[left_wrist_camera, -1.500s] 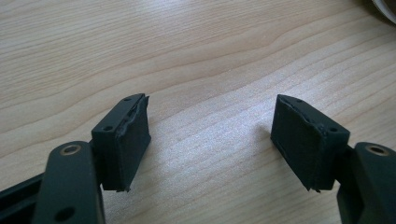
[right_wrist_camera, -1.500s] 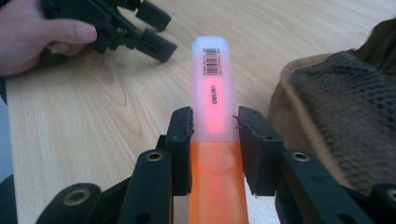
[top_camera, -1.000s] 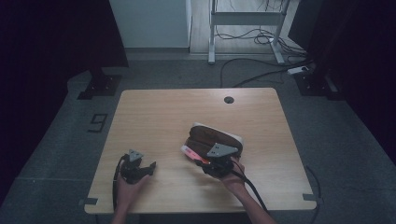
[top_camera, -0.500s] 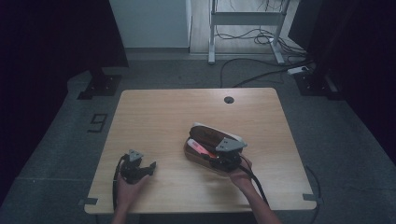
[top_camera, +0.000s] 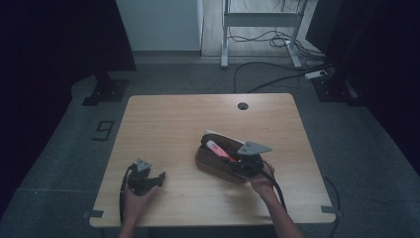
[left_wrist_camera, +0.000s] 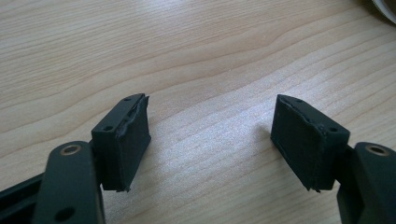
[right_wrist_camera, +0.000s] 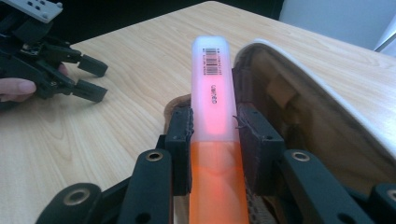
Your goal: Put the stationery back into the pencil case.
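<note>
On the table (top_camera: pixel 168 124), the brown case (top_camera: pixel 213 163) lies open near the right edge. The right gripper (right_wrist_camera: pixel 212 135) clamps an orange marker (right_wrist_camera: pixel 212 98) over its mouth; steer it in lengthwise, clear of the lid. The left gripper (left_wrist_camera: pixel 210 135) rests open and empty, well apart.

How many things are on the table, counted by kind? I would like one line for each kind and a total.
Grippers: 2, the left gripper and the right gripper
Orange marker pens: 1, the marker
Brown pencil cases: 1, the case
Total: 4
</note>
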`<state>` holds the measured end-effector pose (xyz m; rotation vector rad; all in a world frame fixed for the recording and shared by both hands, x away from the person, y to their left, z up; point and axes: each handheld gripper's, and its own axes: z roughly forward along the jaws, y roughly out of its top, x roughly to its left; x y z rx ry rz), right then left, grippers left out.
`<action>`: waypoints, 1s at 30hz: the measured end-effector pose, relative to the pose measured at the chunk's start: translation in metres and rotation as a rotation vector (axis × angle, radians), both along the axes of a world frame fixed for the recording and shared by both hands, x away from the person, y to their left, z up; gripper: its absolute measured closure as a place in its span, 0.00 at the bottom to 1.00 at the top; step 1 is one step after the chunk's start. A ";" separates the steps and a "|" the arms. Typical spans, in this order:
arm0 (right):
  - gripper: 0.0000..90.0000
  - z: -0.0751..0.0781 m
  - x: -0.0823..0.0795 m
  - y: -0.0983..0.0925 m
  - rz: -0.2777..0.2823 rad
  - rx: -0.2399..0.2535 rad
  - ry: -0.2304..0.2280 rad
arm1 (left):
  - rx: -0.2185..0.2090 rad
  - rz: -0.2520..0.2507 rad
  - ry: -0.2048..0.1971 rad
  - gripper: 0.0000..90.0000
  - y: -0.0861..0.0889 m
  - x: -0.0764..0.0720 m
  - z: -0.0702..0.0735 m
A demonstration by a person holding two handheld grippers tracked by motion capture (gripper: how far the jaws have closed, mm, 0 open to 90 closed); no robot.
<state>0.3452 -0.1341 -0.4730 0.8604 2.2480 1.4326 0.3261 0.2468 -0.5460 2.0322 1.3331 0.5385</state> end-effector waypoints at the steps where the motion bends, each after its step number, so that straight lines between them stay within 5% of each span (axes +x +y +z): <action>1: 0.73 0.000 0.001 -0.001 0.000 -0.004 -0.002 | 0.000 0.000 0.000 0.31 0.000 0.000 0.000; 24: 0.73 0.001 0.022 -0.020 -0.050 -0.021 -0.007 | 0.000 0.000 -0.001 0.31 0.000 0.000 0.000; 30: 0.72 -0.001 0.023 -0.020 -0.065 -0.058 -0.015 | 0.000 0.001 -0.002 0.31 0.000 0.000 0.000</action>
